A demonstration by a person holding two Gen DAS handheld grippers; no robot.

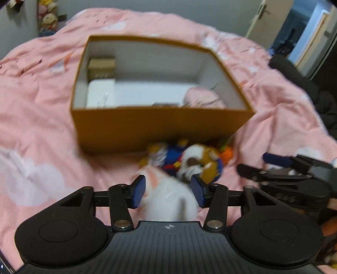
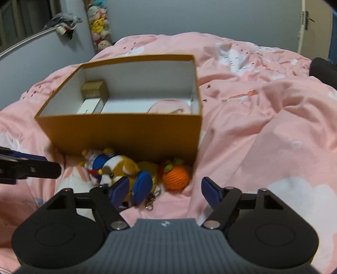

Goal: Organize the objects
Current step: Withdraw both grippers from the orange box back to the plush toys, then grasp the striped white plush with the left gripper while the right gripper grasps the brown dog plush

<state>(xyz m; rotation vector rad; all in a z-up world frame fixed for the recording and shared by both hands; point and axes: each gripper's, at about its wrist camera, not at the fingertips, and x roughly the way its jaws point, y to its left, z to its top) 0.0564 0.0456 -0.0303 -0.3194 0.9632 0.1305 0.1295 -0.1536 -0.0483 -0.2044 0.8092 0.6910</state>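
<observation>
An open brown cardboard box (image 1: 160, 126) (image 2: 126, 134) stands on the pink bedding. Inside it are a small gold box (image 2: 94, 89), a white box (image 2: 91, 106) and a pink item (image 2: 168, 107). Against its near wall lie toys: a brown-and-white plush dog (image 1: 198, 162) (image 2: 120, 168), a blue-clad doll (image 1: 170, 156) (image 2: 96, 162), an orange knitted ball (image 2: 175, 176) and a white plush (image 1: 168, 196) (image 2: 71, 182). My left gripper (image 1: 168, 190) (image 2: 52, 163) is open over the white plush, which shows between its pads. My right gripper (image 2: 166, 190) (image 1: 252, 163) is open in front of the ball, its left pad by the dog.
Rumpled pink bedding (image 2: 263, 126) spreads on all sides of the box. A stack of plush toys (image 2: 99, 25) hangs against the far wall. A dark object (image 1: 294, 78) lies at the bed's right edge, near a door (image 1: 265, 19).
</observation>
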